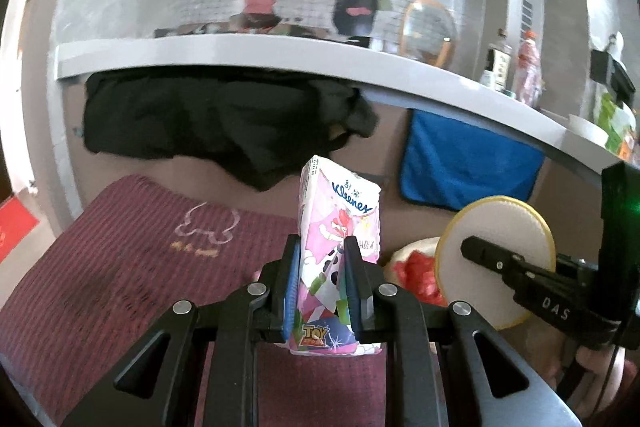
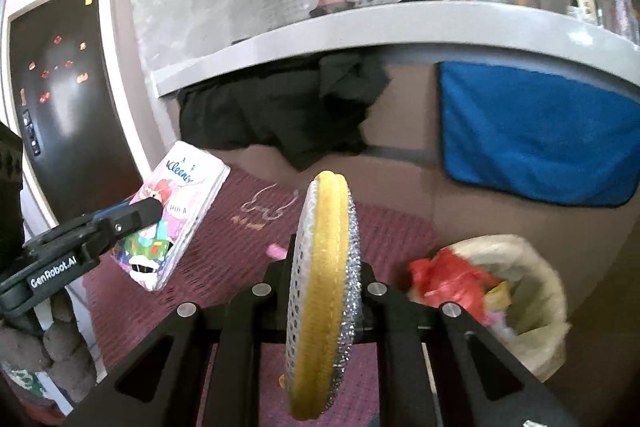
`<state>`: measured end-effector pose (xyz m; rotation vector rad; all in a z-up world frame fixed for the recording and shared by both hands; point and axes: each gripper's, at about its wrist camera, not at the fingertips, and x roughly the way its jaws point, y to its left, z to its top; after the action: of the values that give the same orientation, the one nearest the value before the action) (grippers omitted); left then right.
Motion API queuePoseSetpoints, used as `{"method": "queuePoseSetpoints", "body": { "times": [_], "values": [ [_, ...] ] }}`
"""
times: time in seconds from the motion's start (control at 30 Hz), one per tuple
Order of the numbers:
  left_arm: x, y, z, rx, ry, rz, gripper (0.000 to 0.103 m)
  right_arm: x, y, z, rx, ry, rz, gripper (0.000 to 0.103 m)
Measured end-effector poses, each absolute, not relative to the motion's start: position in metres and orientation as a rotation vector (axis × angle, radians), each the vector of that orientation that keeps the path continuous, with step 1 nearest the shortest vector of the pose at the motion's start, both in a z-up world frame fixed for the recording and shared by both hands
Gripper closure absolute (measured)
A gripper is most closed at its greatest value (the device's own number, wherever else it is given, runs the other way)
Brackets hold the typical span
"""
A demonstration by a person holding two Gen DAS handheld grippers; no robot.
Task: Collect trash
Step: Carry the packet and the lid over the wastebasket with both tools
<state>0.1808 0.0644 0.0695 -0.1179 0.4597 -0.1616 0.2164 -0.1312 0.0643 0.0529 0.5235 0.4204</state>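
Note:
My left gripper is shut on a pink Kleenex tissue pack and holds it upright above the maroon mat. The pack also shows in the right wrist view, with the left gripper's finger across it. My right gripper is shut on a round yellow scrub sponge with a silver mesh side, held on edge. The sponge shows in the left wrist view at the right. A small bin lined with a pale bag holds red plastic trash, low right of the sponge.
A grey counter edge runs across above. Black cloth and a blue towel hang below it. A dark fridge door stands at the left. Bottles stand on the counter at the right.

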Motion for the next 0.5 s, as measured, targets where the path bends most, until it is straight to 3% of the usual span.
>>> {"method": "queuePoseSetpoints", "body": {
  "times": [0.5],
  "values": [
    [0.237,-0.036,0.048,-0.108,0.421,-0.234,0.082,0.244,-0.238,0.062,0.057,0.471,0.269,0.090]
  ]
}}
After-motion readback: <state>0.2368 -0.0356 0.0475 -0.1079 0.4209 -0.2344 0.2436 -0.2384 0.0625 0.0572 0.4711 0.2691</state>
